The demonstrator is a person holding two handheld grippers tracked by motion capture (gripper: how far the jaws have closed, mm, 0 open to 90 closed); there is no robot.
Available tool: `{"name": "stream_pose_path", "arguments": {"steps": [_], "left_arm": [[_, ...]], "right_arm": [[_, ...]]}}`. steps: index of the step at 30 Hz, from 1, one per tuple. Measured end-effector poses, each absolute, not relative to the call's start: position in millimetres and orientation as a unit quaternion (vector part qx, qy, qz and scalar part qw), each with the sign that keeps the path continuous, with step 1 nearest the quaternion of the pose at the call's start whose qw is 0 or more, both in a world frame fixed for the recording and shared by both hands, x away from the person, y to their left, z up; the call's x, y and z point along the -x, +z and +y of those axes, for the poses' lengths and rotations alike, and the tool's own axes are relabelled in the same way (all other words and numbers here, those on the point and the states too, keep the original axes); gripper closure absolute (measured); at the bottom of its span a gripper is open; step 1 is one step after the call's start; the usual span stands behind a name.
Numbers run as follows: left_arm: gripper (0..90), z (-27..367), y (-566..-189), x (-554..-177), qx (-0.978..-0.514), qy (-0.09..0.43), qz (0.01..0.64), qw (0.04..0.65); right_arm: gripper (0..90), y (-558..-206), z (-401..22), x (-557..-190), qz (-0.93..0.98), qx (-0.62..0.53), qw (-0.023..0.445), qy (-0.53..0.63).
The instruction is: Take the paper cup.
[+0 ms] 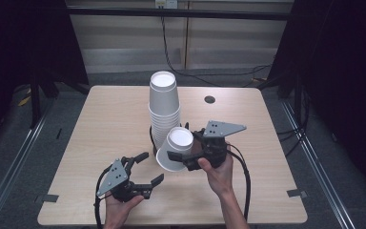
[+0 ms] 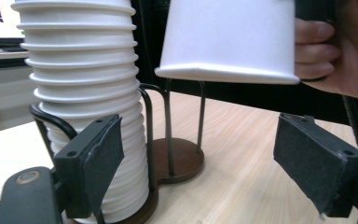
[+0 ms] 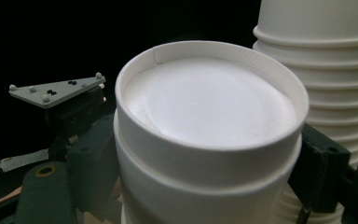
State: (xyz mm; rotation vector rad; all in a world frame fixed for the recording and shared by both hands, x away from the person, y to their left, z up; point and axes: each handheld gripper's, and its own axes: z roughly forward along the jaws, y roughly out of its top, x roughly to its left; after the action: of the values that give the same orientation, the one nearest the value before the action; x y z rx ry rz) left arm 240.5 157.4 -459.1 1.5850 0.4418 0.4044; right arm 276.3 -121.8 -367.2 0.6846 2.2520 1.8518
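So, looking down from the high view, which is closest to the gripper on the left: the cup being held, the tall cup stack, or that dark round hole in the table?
From the left gripper:
1. The held cup, just ahead and to its right, clamped in the right gripper.
2. The tall cup stack, behind that cup, mid-table.
3. The dark round hole, farthest, toward the far right of the table.

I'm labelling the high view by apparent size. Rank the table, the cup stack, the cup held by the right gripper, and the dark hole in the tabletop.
1. table
2. cup stack
3. held cup
4. hole
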Motion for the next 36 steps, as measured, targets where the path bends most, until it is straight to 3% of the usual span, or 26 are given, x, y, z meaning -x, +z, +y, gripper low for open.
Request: {"name": "stream_pose_path", "arguments": {"steps": [25,36], "left_arm": [[15.4,143,-457,-242,-0.717,0.151,0.162,0.662],[9.4,135,-460,-245,-0.732,0.139,0.167,0.646]], "right_arm": [[21.1,-397,-110,-275,0.764,-0.228,0.044,0.602],[21.2,-407,-99,-272,0.764,-0.217,0.027,0.607]]}}
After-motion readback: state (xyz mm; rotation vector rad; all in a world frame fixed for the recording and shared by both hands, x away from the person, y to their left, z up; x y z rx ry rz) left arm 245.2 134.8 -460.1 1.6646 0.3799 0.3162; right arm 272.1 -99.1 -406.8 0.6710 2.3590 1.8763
